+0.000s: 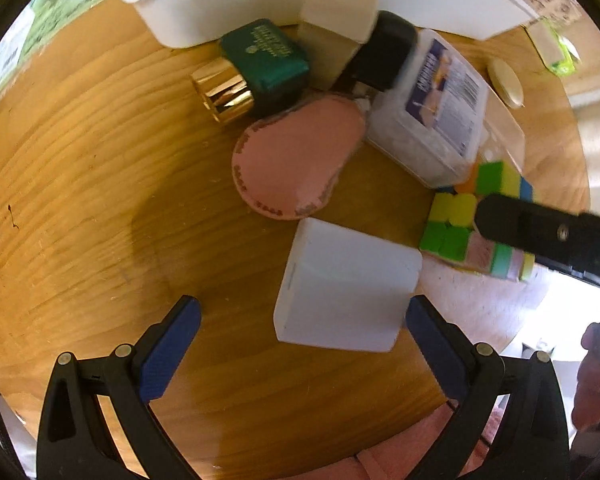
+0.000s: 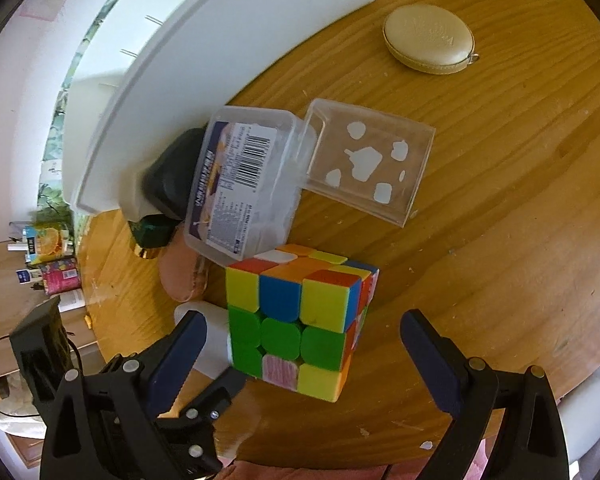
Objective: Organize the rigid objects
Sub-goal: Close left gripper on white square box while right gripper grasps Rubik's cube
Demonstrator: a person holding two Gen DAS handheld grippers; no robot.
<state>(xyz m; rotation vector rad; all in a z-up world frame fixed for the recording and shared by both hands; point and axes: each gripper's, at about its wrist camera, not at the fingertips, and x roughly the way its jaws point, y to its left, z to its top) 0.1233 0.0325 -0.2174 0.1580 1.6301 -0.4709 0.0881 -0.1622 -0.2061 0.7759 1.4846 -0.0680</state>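
Two grippers, both spread wide, empty: left gripper (image 1: 302, 346) around white box (image 1: 346, 286), right gripper (image 2: 304, 354) before puzzle cube (image 2: 300, 316) on wooden surface (image 2: 520, 208). Behind cube, clear tub (image 2: 246, 184), lid open; contents unclear.

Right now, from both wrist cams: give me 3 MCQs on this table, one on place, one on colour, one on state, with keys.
1. Where is the puzzle cube relative to the right gripper?
A. between its open fingers
B. inside the white bin
C. under the pink pad

2. What colour is the cap on the dark green bottle?
A. red
B. gold
C. white

3. What state is the clear plastic box in?
A. lid shut
B. crushed flat
C. lid hinged open

Answers:
1 A, the cube sits between the spread blue pads.
2 B, the left view shows a shiny gold cap.
3 C, the clear lid lies swung out on the table.
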